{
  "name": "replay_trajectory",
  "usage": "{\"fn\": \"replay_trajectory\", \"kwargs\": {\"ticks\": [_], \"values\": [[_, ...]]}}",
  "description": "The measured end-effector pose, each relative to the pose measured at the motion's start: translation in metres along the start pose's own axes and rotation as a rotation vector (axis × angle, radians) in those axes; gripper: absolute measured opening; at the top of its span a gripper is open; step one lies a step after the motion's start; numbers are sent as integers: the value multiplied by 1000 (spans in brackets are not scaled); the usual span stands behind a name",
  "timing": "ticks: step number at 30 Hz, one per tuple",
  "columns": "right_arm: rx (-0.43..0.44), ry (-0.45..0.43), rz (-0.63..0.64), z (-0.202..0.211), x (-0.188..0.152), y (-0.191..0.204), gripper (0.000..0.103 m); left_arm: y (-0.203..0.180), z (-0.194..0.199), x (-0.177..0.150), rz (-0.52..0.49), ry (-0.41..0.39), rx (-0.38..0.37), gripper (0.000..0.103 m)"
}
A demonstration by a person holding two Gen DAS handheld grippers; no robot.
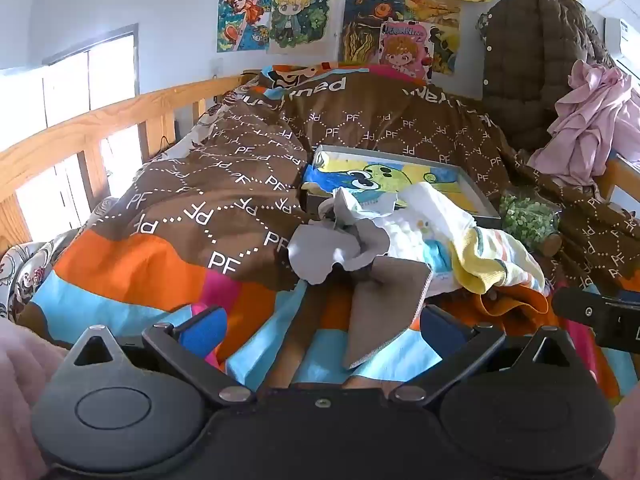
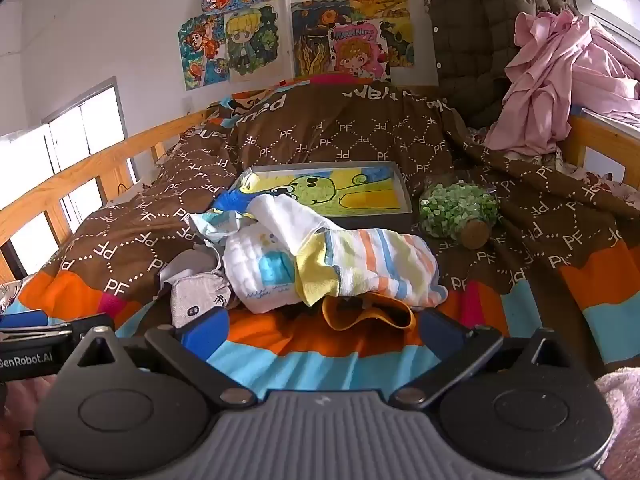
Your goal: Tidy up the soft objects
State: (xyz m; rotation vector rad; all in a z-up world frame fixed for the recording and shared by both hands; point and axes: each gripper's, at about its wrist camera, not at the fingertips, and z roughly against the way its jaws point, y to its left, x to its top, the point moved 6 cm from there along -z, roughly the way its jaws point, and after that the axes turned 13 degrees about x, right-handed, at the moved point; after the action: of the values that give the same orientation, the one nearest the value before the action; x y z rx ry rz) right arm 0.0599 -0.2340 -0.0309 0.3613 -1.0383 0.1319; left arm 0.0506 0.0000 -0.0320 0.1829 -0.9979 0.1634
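Note:
A pile of small cloths lies on the bed: a grey cloth (image 1: 352, 248) (image 2: 196, 296), a white printed cloth (image 1: 424, 228) (image 2: 260, 268), a striped yellow cloth (image 1: 500, 260) (image 2: 372, 268) and an orange cloth (image 1: 512, 304) (image 2: 368, 312). My left gripper (image 1: 320, 332) is open just short of the grey cloth, whose brown-grey flap (image 1: 384, 308) lies between its blue fingers (image 1: 204, 328). My right gripper (image 2: 320, 332) is open and empty just in front of the orange cloth.
A shallow grey box (image 1: 476, 196) (image 2: 404, 196) with a cartoon drawing sits behind the pile. A corked jar of green beads (image 1: 528, 220) (image 2: 460, 212) lies to its right. A wooden rail (image 1: 100, 120) runs along the left. A brown jacket (image 1: 532, 60) and pink garment (image 2: 560, 80) hang at the right.

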Motion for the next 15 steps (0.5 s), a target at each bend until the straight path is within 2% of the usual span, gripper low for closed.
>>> {"fn": "replay_trajectory", "kwargs": {"ticks": [15], "values": [[2, 0, -4, 0, -1, 0, 103, -1, -1, -1, 8, 12, -8, 102]]}}
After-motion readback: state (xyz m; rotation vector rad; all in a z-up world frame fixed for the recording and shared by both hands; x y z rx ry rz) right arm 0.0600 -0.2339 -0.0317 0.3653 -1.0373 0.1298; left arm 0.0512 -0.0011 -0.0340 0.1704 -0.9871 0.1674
